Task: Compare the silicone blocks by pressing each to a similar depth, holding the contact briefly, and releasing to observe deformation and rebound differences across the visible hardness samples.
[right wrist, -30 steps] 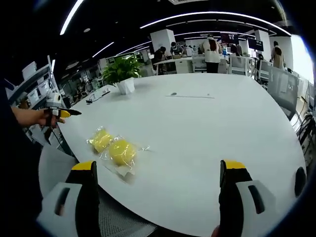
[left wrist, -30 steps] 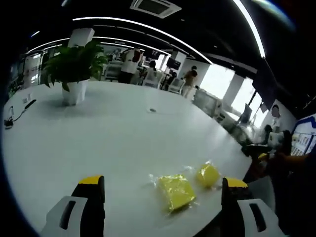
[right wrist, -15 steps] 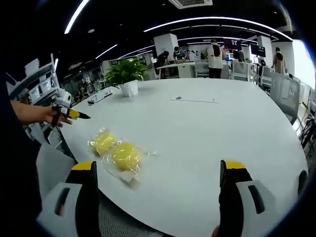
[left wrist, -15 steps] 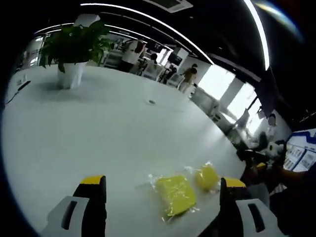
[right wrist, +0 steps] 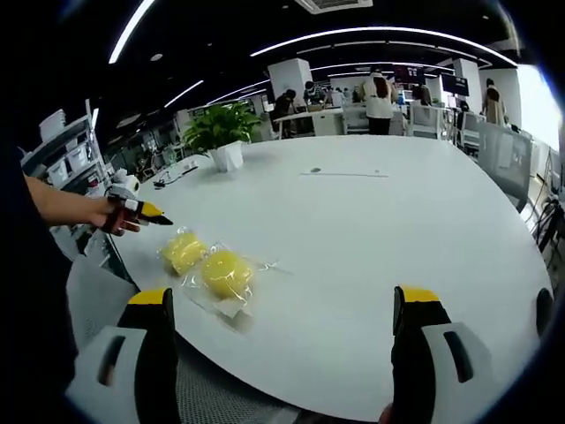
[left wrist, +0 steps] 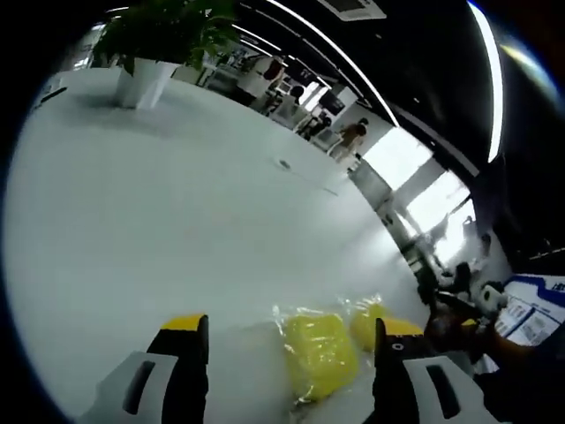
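Two yellow silicone blocks lie side by side on the big white table [right wrist: 371, 230], close to its near edge. Each one sits in a clear plastic bag. In the right gripper view the nearer block [right wrist: 225, 272] is round and bright, and the farther block [right wrist: 184, 252] is just beside it, touching or almost touching. In the left gripper view the nearer block [left wrist: 320, 353] looks more square, and the farther block [left wrist: 369, 323] peeks out behind it.

The left gripper [left wrist: 291, 349] hangs low over the table edge with its jaws wide apart. The square-looking block shows between them, but I cannot tell if the jaws touch it. In the right gripper view this same gripper [right wrist: 141, 211] shows in a hand [right wrist: 113, 217] near the farther block, with its yellow tip pointing at it.

The right gripper [right wrist: 282, 309] is also spread wide and holds nothing. It sits well apart from the blocks.

Far across the table stands a green plant in a white pot [right wrist: 221, 141].
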Demonstrator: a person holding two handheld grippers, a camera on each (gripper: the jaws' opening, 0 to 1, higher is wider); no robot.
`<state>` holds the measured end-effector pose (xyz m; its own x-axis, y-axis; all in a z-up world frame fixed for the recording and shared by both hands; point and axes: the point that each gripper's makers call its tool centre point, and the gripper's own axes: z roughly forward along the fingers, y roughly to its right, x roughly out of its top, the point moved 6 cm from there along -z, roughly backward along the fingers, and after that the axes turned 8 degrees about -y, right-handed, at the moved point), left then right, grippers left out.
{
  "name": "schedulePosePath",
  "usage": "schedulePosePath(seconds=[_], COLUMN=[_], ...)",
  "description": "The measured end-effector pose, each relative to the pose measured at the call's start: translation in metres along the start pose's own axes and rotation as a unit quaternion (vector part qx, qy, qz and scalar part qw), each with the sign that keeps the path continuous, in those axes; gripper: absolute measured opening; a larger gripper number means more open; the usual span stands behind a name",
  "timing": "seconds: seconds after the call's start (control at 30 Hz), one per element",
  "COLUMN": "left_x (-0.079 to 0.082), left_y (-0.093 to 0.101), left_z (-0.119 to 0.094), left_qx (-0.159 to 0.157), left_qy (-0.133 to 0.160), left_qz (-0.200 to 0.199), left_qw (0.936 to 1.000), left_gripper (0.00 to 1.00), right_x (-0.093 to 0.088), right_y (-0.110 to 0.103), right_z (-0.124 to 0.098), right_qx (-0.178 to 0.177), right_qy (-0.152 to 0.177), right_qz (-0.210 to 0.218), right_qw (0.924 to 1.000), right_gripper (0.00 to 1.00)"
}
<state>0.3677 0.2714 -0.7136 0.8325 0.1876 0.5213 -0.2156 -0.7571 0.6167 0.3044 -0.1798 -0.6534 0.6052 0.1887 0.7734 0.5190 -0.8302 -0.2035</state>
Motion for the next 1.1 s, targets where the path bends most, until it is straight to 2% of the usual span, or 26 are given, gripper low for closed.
schedulePosePath(seconds=[0.27, 0.4, 0.67, 0.9, 1.1], left_x=[-0.003, -0.002, -0.007, -0.010, -0.013], left_y=[-0.006, -0.009, -0.014, -0.011, -0.008], left_z=[0.018, 0.022, 0.032, 0.039, 0.044], left_qx=[-0.015, -0.010, -0.031, -0.044, -0.046], left_qy=[-0.005, 0.005, -0.003, -0.009, -0.009], left_qz=[-0.040, -0.050, -0.099, -0.113, -0.129], left_qw=[0.9991, 0.9987, 0.9946, 0.9926, 0.9905], left_gripper=[0.66, 0.61, 0.35, 0.29, 0.14], right_x=[-0.002, -0.002, -0.004, -0.007, -0.009], right_y=[0.001, 0.003, 0.005, 0.005, 0.003], right_z=[-0.002, -0.001, -0.001, 0.002, 0.006], right_qx=[-0.003, -0.002, -0.003, 0.001, 0.009], right_qy=[0.000, -0.004, -0.004, -0.009, -0.017], right_qz=[0.006, 0.003, 0.007, 0.009, 0.007], right_qw=[1.0000, 1.0000, 1.0000, 0.9999, 0.9998], right_gripper=[0.97, 0.97, 0.97, 0.96, 0.96])
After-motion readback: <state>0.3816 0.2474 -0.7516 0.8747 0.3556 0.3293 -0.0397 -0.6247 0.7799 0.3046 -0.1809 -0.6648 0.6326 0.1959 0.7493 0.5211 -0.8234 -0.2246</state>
